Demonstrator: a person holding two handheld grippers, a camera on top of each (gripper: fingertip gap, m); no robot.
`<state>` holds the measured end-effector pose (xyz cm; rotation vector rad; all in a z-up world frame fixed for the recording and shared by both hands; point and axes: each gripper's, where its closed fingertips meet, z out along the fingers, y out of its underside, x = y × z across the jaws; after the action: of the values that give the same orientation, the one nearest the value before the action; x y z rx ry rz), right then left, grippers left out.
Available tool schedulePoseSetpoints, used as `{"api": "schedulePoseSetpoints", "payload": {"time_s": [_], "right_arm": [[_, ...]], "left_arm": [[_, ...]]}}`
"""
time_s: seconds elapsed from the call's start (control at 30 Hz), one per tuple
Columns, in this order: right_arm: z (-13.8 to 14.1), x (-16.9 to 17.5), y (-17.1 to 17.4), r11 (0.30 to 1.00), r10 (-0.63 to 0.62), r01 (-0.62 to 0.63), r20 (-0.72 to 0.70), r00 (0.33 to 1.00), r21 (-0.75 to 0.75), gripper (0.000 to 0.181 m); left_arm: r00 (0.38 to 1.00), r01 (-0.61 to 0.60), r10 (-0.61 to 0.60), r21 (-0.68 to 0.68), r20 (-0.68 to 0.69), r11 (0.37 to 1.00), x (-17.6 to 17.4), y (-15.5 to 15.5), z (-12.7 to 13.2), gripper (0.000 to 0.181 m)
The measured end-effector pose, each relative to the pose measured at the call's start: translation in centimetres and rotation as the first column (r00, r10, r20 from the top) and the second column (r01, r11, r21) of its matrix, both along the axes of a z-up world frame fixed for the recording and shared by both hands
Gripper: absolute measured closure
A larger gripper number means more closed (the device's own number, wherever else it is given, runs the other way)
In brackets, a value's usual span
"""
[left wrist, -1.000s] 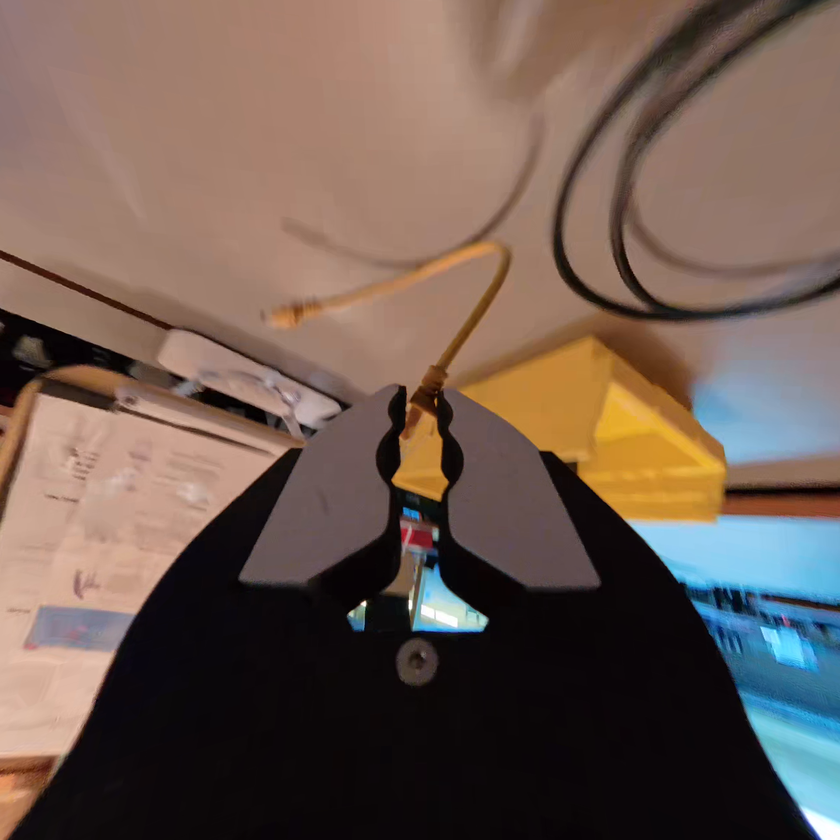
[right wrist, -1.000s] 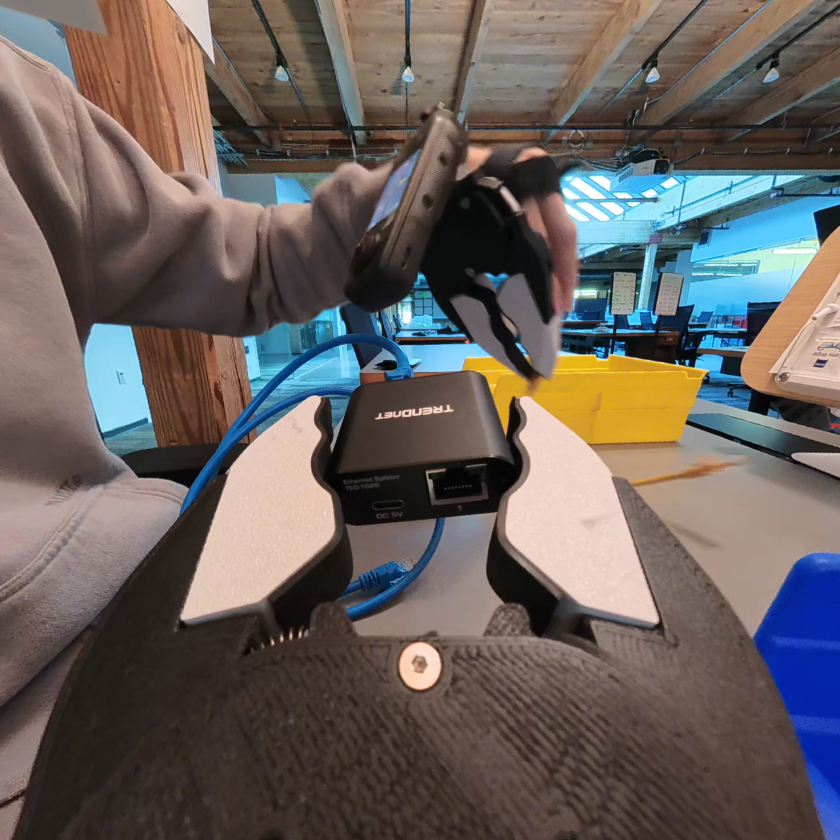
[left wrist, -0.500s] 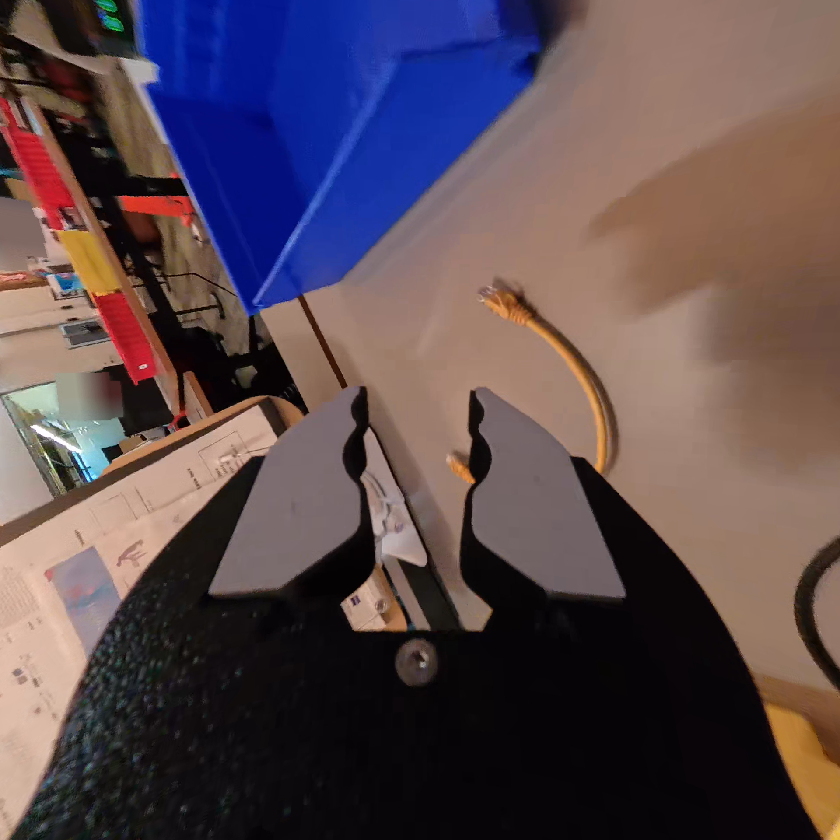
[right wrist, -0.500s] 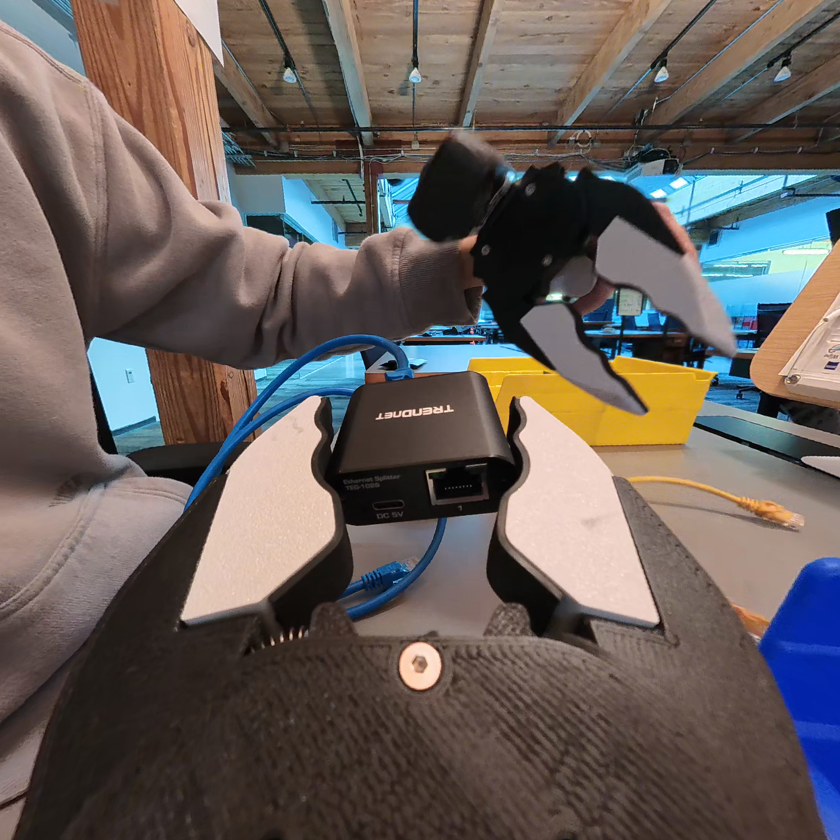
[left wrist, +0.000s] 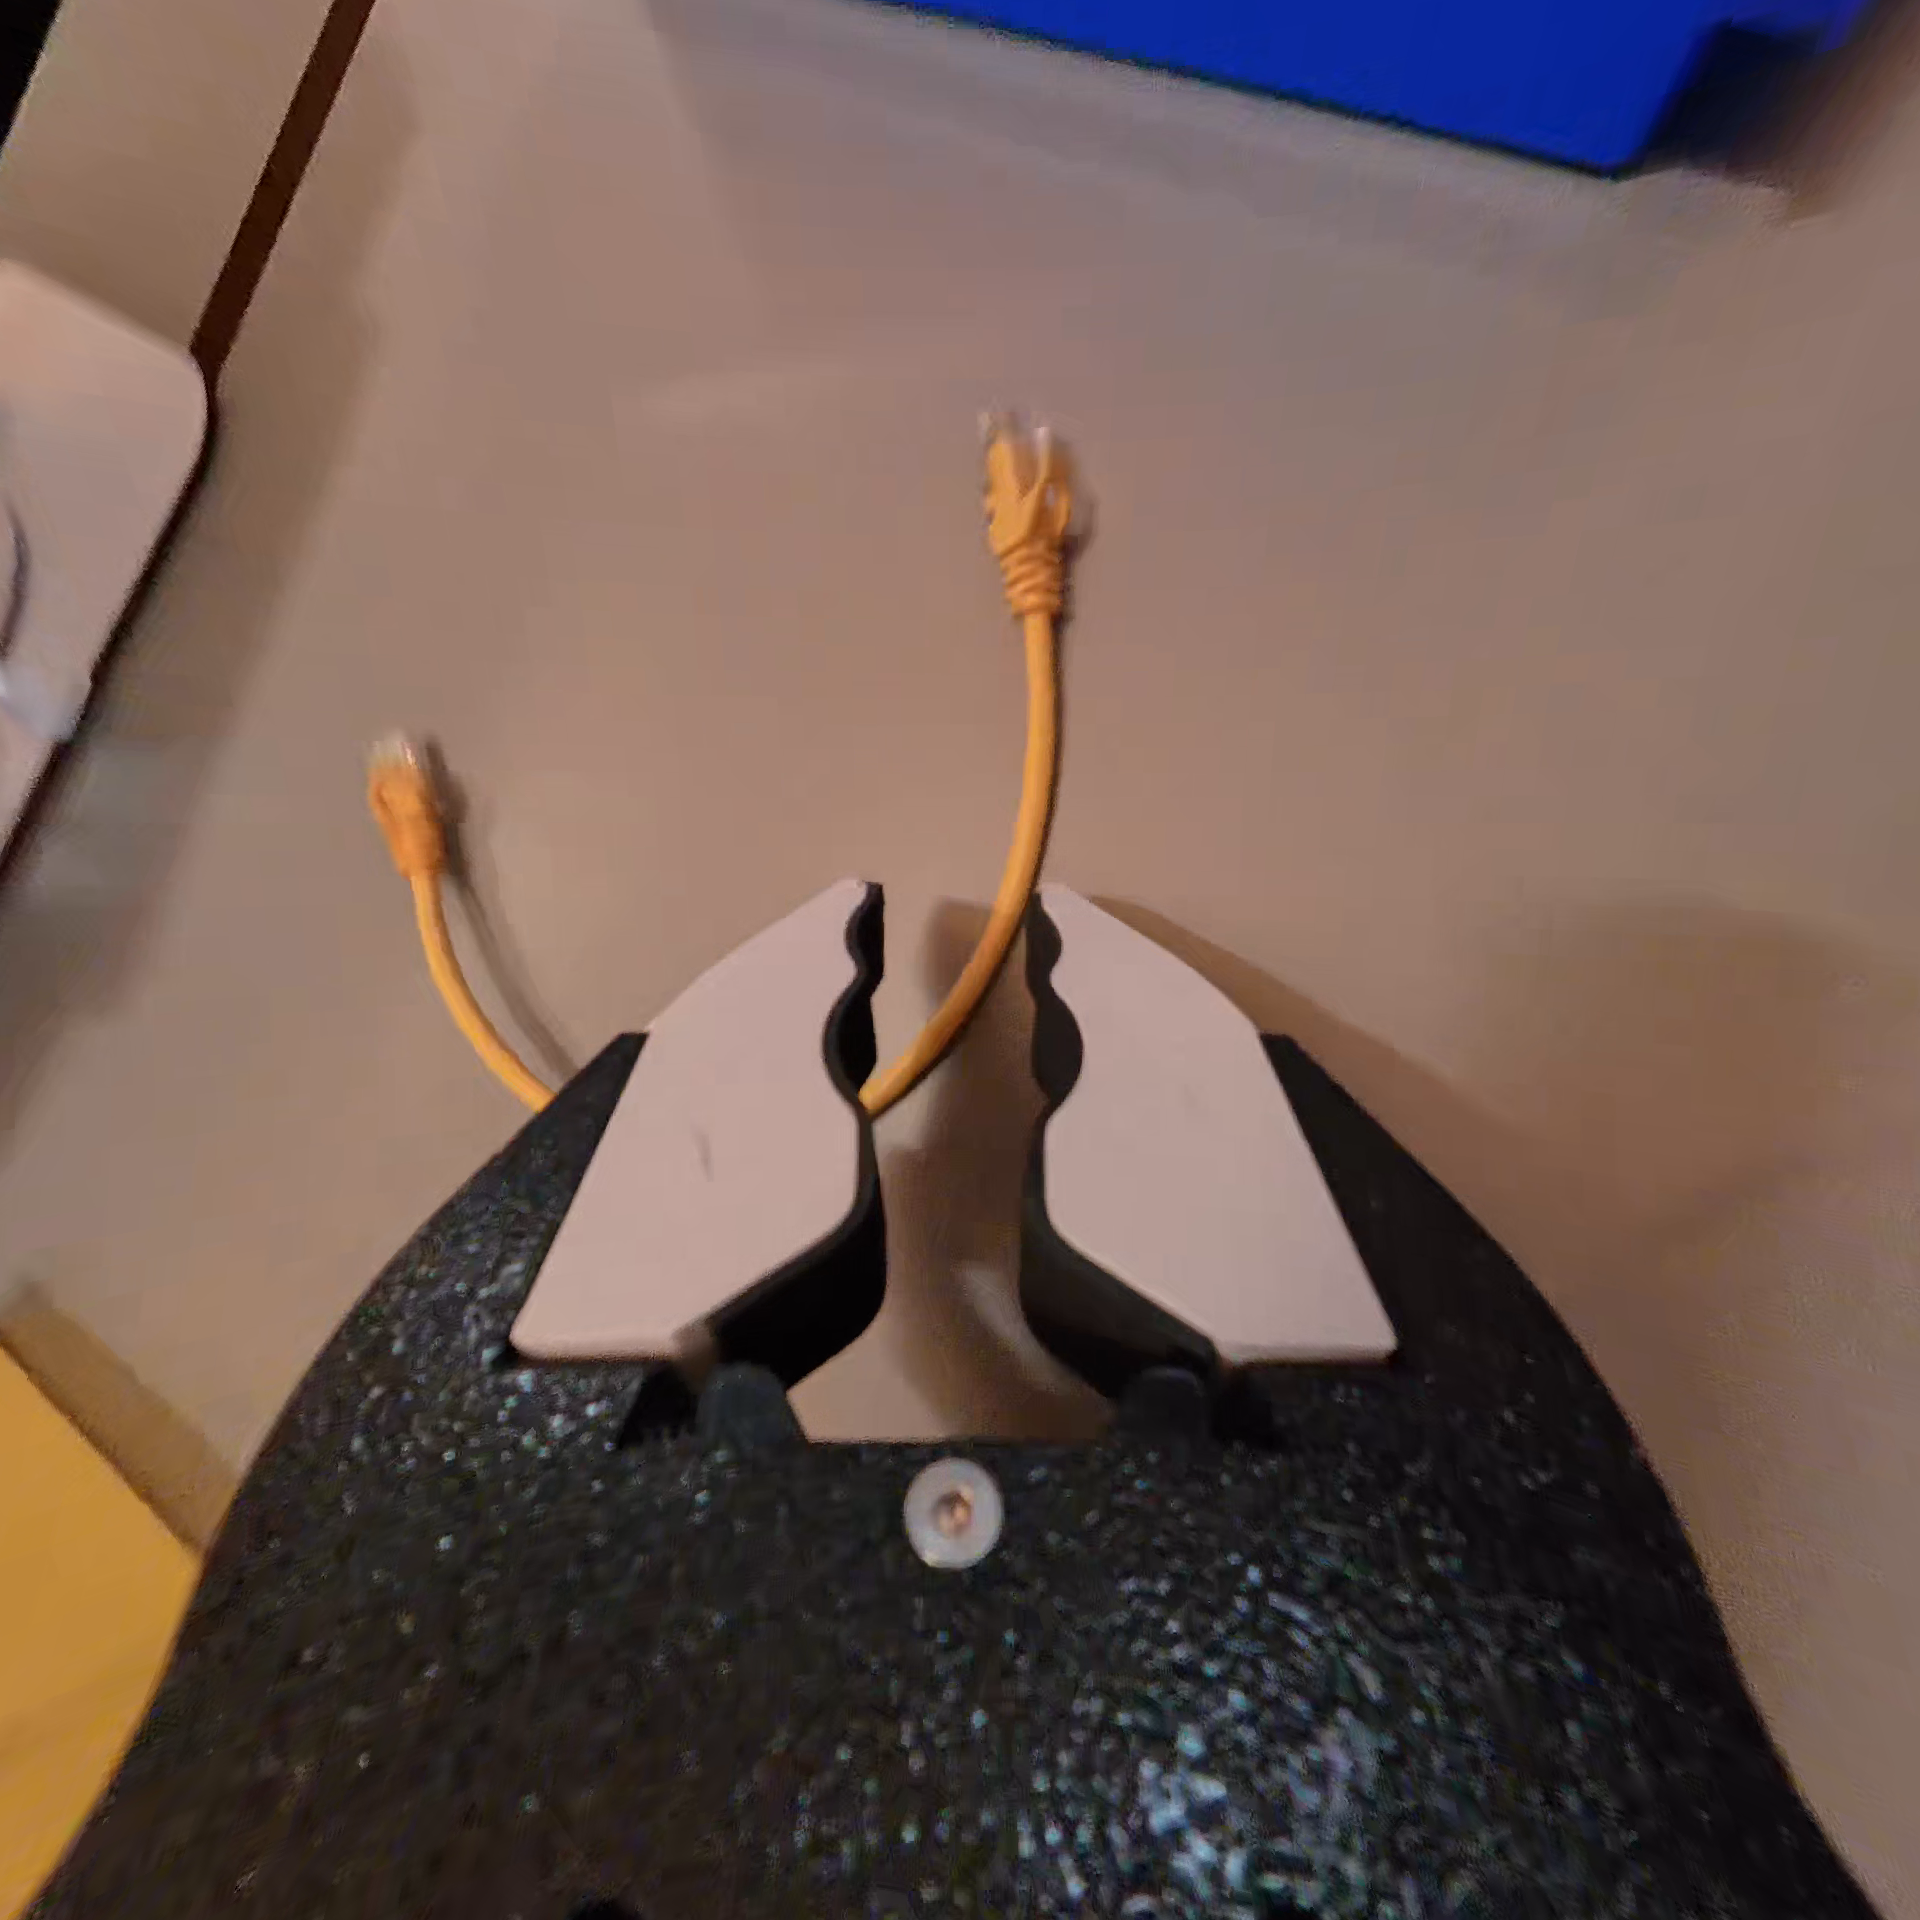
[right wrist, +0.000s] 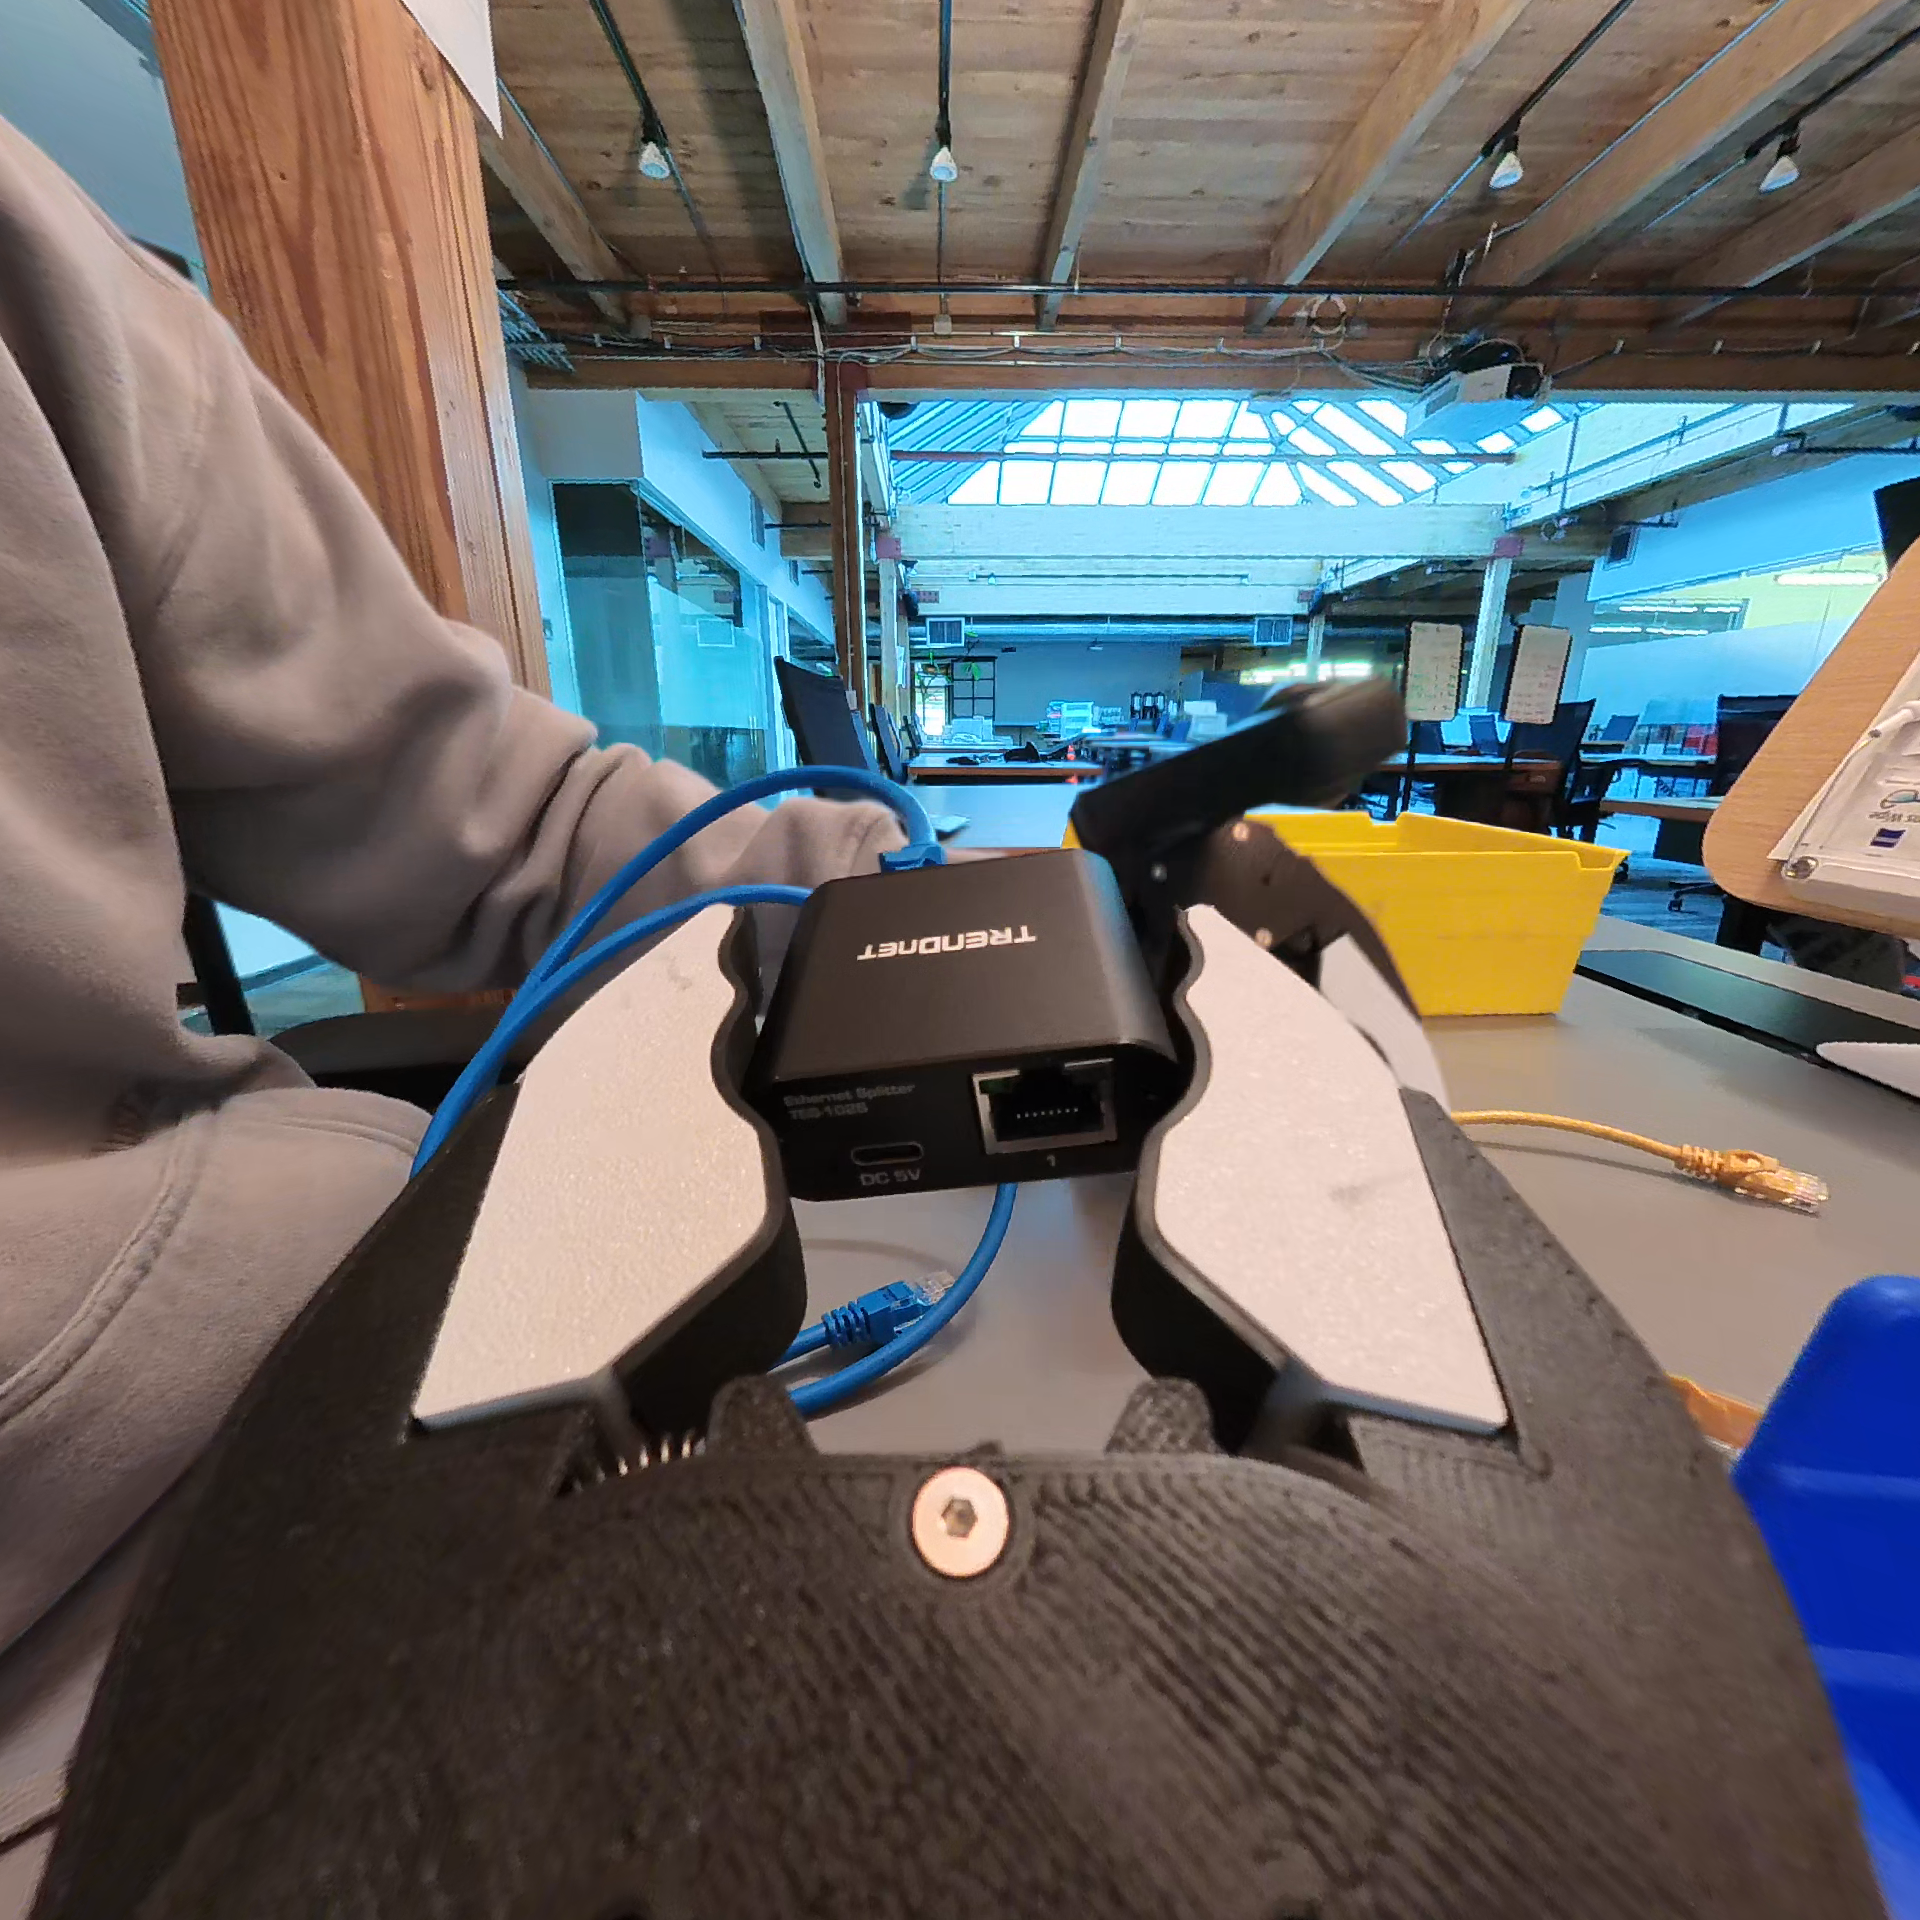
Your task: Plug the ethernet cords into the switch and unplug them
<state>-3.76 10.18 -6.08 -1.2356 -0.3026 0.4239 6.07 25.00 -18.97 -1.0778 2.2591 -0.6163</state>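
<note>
Right now the left gripper (left wrist: 954,904) hangs over the table (left wrist: 1455,623), fingers (left wrist: 717,1122) narrowly parted, empty, astride the yellow cord (left wrist: 1023,821), whose plug (left wrist: 1023,509) points straight ahead. Alongside, the right gripper (right wrist: 961,940) clamps the switch (right wrist: 956,1018), blue cord (right wrist: 582,956) plugged behind, front port free.

We list: grey worktop (right wrist: 1662,1278); yellow bin (right wrist: 1455,914) at its far side; blue bin (right wrist: 1839,1538) at near right; wooden post (right wrist: 343,343) at left; grey sleeve (right wrist: 260,665); tilted board (right wrist: 1829,769) at right, bearing a paper.
</note>
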Motion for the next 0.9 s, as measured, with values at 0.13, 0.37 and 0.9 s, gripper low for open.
{"api": "schedulePoseSetpoints", "payload": {"time_s": [0.13,0.37,0.9], "right_arm": [[0.0,0.0,0.0,1.0,-0.001,0.001,0.001,1.0,-0.003,0.106],[-0.1,0.0,0.1,1.0,0.008,-0.008,-0.003,1.0,-0.01,0.106],[-0.1,0.1,0.2,1.0,0.009,-0.009,-0.008,1.0,-0.014,0.106]], "left_arm": [[0.999,0.0,-0.003,-0.058,-0.049,0.998,-1.3,-0.1,-1.1,0.164],[0.993,0.048,-0.064,-0.158,-0.094,0.986,-1.8,0.6,2.4,0.164],[0.947,-0.318,0.304,-0.173,-0.101,0.932,3.4,6.7,-1.4,0.166]]}}
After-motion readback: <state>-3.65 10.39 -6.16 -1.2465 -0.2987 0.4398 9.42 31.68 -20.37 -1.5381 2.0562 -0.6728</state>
